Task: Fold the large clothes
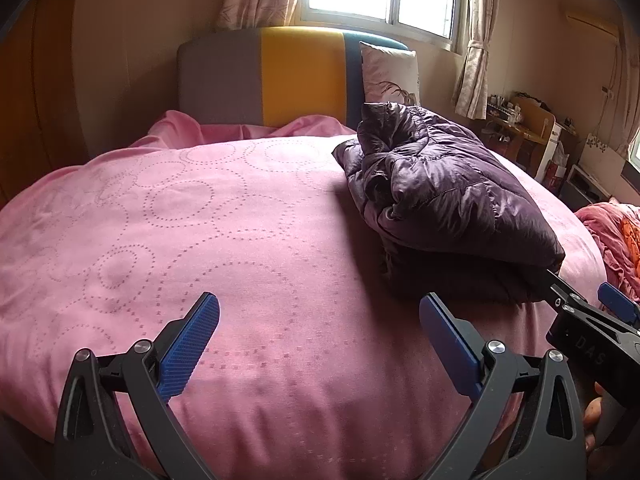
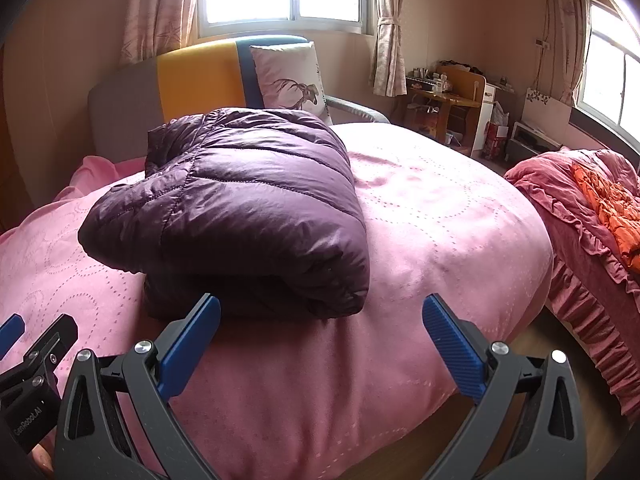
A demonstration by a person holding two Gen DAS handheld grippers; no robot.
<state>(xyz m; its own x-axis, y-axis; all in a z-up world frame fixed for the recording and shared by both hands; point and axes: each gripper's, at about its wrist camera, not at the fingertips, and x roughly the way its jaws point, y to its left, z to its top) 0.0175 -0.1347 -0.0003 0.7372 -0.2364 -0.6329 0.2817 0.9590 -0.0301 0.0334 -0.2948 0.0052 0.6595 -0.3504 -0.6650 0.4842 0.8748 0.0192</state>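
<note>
A dark purple quilted down jacket (image 1: 440, 184) lies folded into a thick bundle on the pink bedspread (image 1: 200, 220). In the right wrist view the jacket (image 2: 240, 204) sits just beyond my fingertips on the bedspread (image 2: 440, 220). My left gripper (image 1: 320, 312) is open and empty, hovering over bare bedspread to the left of the jacket. My right gripper (image 2: 320, 312) is open and empty, close to the jacket's near edge; it also shows at the right edge of the left wrist view (image 1: 592, 316). The left gripper shows at the lower left of the right wrist view (image 2: 36, 344).
A grey, yellow and blue headboard (image 1: 280, 80) and a white pillow (image 2: 292, 80) stand at the far end under a window. A second bed with red and orange bedding (image 2: 600, 216) lies to the right. A wooden desk (image 2: 452, 100) with clutter stands by the far wall.
</note>
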